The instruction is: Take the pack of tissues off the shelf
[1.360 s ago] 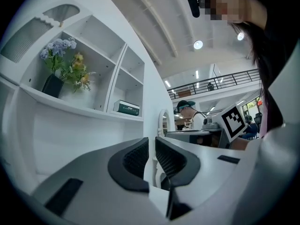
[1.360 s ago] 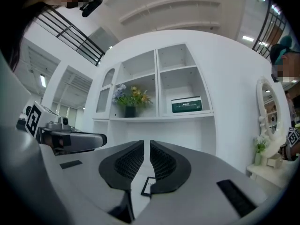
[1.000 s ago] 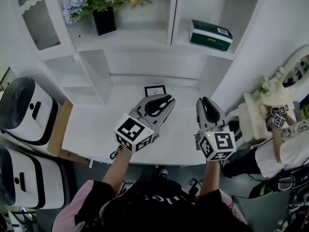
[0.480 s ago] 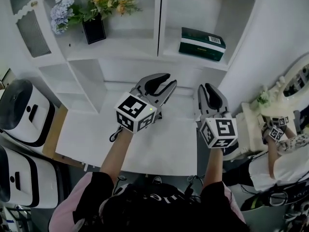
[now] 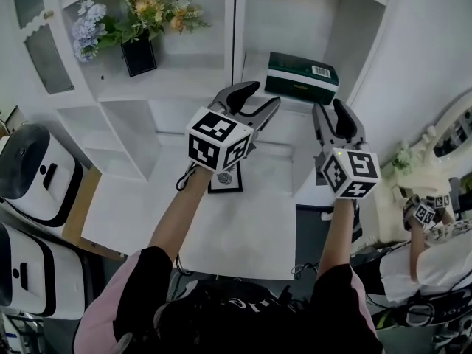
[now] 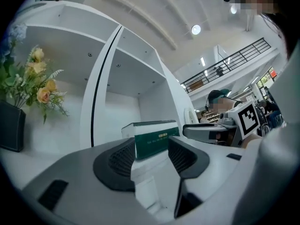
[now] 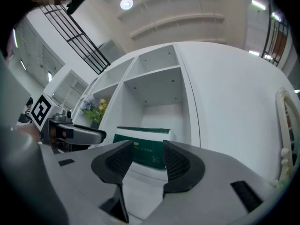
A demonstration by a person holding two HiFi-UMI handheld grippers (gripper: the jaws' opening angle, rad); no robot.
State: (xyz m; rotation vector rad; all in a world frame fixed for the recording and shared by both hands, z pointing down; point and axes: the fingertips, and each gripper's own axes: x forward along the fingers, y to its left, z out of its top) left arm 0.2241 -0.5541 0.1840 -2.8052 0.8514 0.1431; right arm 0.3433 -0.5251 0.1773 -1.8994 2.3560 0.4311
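Pink sleeves (image 5: 116,310), black top (image 5: 236,317); grey left hand-held gripper (image 5: 263,96), right hand-held gripper (image 5: 330,106), square-marker cubes (image 5: 217,139).

1. The grey two-jaw left gripper (image 5: 259,98) with its black-and-white marker cube is raised forward on the outstretched bare left forearm (image 5: 171,223). Its jaws are opening, with nothing between them.
2. The matching right gripper (image 5: 330,113) is held level beside it on the extended right forearm (image 5: 336,234). Its jaws are opening too, also with nothing between them.

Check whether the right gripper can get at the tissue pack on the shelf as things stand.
Probably yes. The right gripper points straight at the tissue pack, its jaws opening with nothing between them, and the shelf front is open.
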